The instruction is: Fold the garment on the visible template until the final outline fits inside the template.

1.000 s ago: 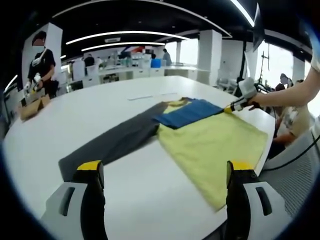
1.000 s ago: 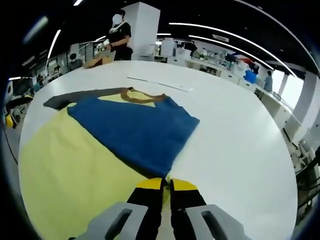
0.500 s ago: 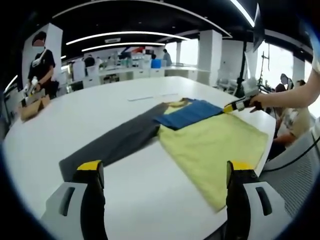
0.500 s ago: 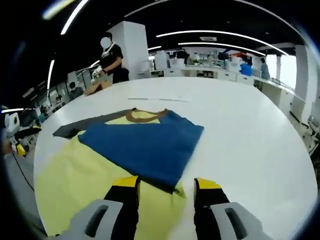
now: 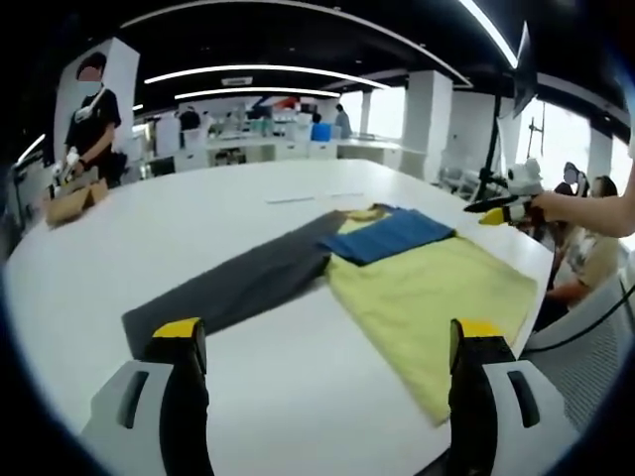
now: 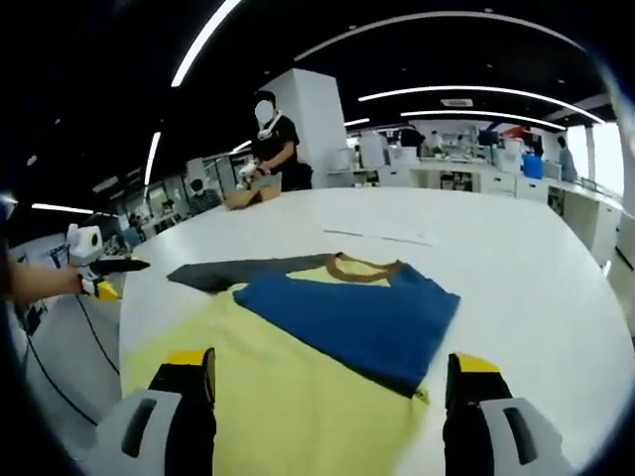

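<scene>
Both grippers stood with jaws wide apart and gripped nothing. Left gripper (image 5: 322,342) hung over the near edge of the white table (image 5: 198,228), short of the garment (image 5: 427,297), whose yellow body lay flat ahead, a blue sleeve (image 5: 392,236) folded across its upper part and a grey sleeve (image 5: 233,288) stretched out toward the left. Seen from that gripper, the right gripper (image 5: 508,203) was held in the air beyond the garment's far right corner, clear of the cloth. Right gripper (image 6: 332,377) hovered above the yellow body, the blue sleeve just ahead of it; its own view also showed the brown neckband (image 6: 362,268) and a person (image 6: 273,144) standing at the table's far side beside a cardboard box (image 6: 248,195).
</scene>
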